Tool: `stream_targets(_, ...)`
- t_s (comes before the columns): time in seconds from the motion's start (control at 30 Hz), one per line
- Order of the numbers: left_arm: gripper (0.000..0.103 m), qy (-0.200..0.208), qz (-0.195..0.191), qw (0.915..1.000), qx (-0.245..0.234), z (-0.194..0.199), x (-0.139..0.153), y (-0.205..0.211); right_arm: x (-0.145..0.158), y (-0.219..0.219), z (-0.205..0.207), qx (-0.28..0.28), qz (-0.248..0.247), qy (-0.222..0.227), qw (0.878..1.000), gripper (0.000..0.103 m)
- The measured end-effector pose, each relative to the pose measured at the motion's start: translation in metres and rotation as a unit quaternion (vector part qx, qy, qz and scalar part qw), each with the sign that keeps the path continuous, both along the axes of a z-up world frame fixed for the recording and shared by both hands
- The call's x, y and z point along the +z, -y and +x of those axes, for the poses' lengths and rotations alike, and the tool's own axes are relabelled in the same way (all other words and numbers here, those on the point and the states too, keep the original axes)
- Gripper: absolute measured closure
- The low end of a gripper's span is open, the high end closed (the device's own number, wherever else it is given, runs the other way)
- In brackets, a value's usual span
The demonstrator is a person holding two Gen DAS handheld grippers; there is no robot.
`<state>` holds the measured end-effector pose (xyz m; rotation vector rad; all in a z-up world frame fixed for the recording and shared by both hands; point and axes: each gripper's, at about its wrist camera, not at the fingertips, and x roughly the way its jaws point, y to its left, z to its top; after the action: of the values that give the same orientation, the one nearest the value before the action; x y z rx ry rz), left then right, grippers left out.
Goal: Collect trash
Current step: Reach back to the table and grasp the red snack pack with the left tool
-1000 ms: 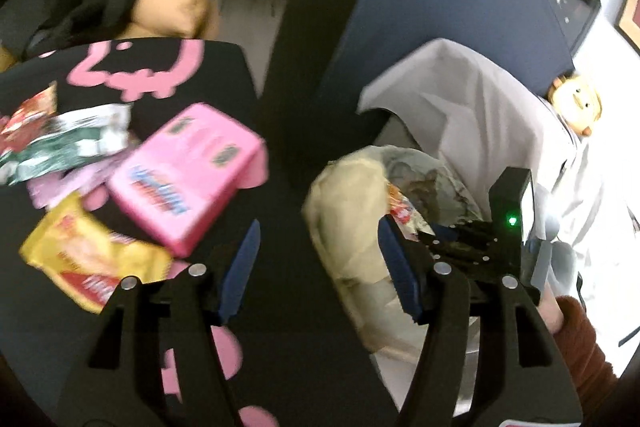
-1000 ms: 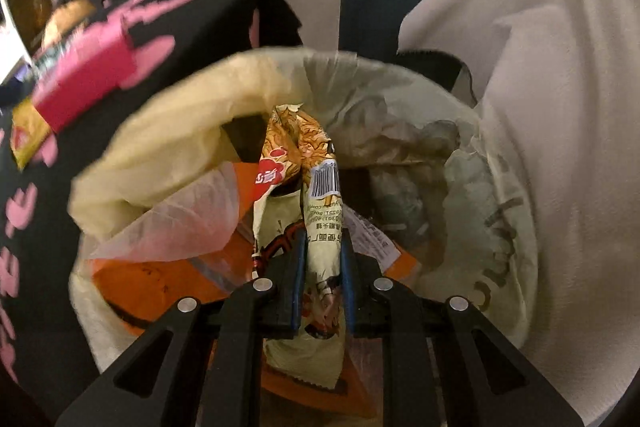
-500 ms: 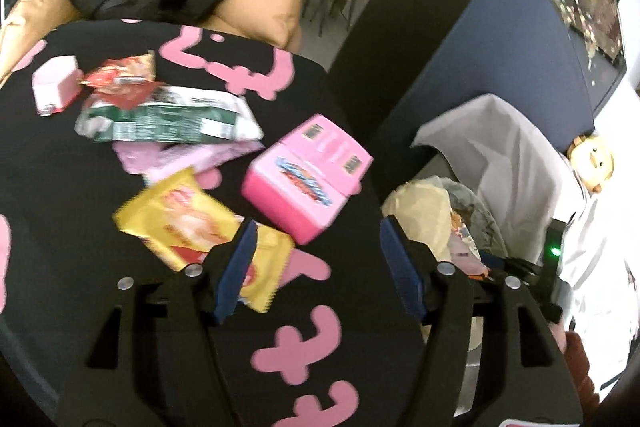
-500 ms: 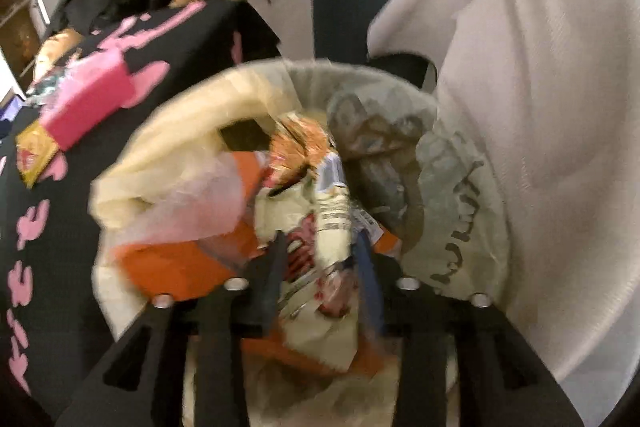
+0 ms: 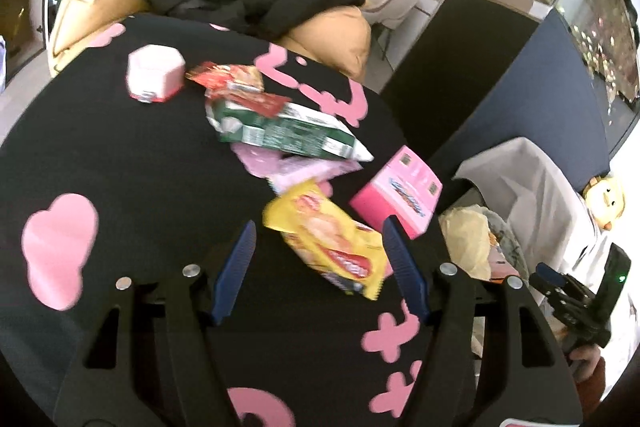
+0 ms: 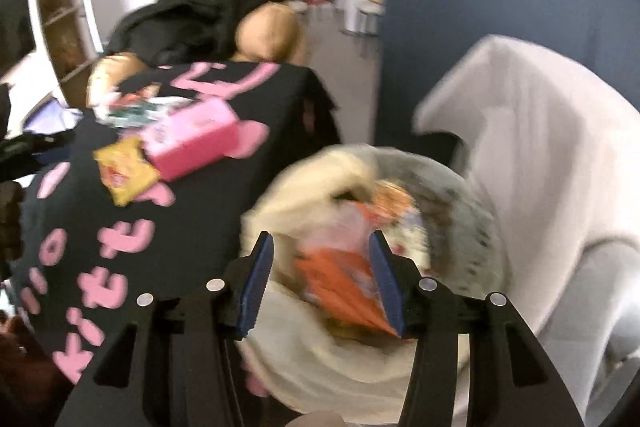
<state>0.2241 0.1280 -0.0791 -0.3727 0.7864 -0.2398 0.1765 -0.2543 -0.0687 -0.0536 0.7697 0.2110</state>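
Yellow wrapper between left hand-held gripper jaws

The left wrist view looks down close over the black table, the right wrist view hangs near above the trash bag, and both share the pink box and that bag.

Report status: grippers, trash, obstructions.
Left gripper open above yellow wrapper. Right gripper just opened, empty, over trash bag. Nothing blocking.

Left gripper jaws apart above yellow snack packet, pink box beside it, black tablecloth
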Motion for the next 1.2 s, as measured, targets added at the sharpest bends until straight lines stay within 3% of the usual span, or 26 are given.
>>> stream_targets(0.2,0.041,0.034,0.006,0.9991,-0.026,-0.010,-0.003,-0.029,0.015,-0.055,0.004,0.051,0.018,0.032,0.998,0.056)
stream_targets(0.5,0.040,0.040,0.033,0.9981,-0.034,0.026,-0.005,-0.050,-0.006,-0.135,0.045,0.099,0.038,-0.001,0.994,0.056)
stream_targets(0.63,0.039,0.072,0.058,0.9904,-0.104,0.063,0.011,-0.041,-0.020,-0.157,0.059,0.117,0.036,-0.010,0.992,0.056)
stream_targets(0.73,0.036,0.081,0.102,0.9769,-0.169,0.098,0.017,-0.021,-0.022,-0.161,0.068,0.096,0.019,0.002,0.995,0.056)
stream_targets(0.83,0.036,0.055,0.135,0.9691,-0.199,0.139,0.013,0.000,-0.023,-0.154,0.077,0.077,0.028,0.001,0.997,0.056)
stream_targets(1.03,0.036,-0.032,0.123,0.9659,-0.225,0.204,-0.013,0.024,-0.028,-0.138,0.079,0.073,0.032,-0.007,0.997,0.056)
stream_targets(1.13,0.036,-0.077,0.109,0.9612,-0.241,0.209,-0.027,0.026,-0.032,-0.129,0.081,0.084,0.068,-0.018,0.994,0.056)
stream_targets(1.2,0.036,-0.073,0.109,0.9598,-0.248,0.198,-0.026,0.022,-0.033,-0.130,0.081,0.103,0.089,-0.021,0.990,0.056)
